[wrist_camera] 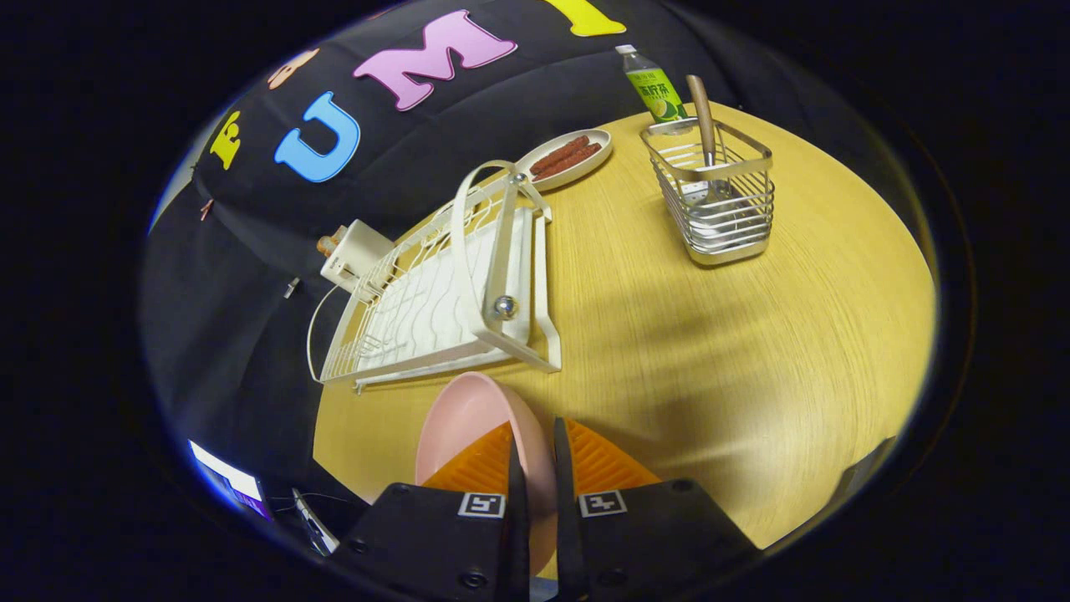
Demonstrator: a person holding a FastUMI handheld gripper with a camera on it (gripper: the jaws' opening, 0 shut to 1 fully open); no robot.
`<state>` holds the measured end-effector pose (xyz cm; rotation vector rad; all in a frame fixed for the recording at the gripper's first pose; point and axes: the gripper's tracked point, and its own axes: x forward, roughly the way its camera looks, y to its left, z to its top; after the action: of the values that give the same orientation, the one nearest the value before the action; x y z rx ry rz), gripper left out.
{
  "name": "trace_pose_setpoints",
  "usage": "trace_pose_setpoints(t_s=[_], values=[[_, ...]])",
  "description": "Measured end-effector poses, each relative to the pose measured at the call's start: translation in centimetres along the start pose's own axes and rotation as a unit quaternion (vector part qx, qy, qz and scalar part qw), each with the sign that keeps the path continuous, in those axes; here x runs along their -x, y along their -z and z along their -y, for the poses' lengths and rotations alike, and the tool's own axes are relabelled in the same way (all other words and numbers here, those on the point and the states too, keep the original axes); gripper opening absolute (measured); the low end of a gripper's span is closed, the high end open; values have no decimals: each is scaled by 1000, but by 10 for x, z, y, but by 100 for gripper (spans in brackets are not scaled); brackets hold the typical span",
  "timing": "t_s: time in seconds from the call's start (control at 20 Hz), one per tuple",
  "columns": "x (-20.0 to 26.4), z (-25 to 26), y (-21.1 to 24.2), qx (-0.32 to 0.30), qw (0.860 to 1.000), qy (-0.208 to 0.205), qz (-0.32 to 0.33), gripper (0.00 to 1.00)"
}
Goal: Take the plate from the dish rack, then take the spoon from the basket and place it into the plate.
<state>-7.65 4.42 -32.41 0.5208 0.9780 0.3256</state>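
Claw (535, 435) with ribbed pads, black housing blocks, square coded markers, dark screws

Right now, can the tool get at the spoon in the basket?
Probably not yet. The tool is shut on the pink plate, so its fingers are taken. The path looks free: bare table lies between it and the basket, and the spoon handle stands upright above the rim.

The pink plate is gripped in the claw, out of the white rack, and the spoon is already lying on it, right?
Not quite. In the gripper view the spoon is not on the pink plate; it stands in the wire basket beyond the claw. The rest holds: the claw grips the plate by its rim, out of the white rack.
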Motion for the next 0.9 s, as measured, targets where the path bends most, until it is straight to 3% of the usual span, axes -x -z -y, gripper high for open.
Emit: trace_pose_setpoints(t_s=[0.25, 0.3, 0.45, 0.5, 0.55, 0.65, 0.9], values=[[-4, 13, 1, -18, 1000, 10, 4, 21], [-3, 10, 0, -19, 1000, 7, 9, 26], [9, 8, -11, -4, 999, 20, 25, 59], [15, 5, -15, 7, 999, 26, 32, 66], [24, 4, -22, 18, 998, 34, 44, 80], [45, 3, -42, 43, 994, 58, 76, 97], [101, -5, -90, 97, 974, 127, 160, 99]])
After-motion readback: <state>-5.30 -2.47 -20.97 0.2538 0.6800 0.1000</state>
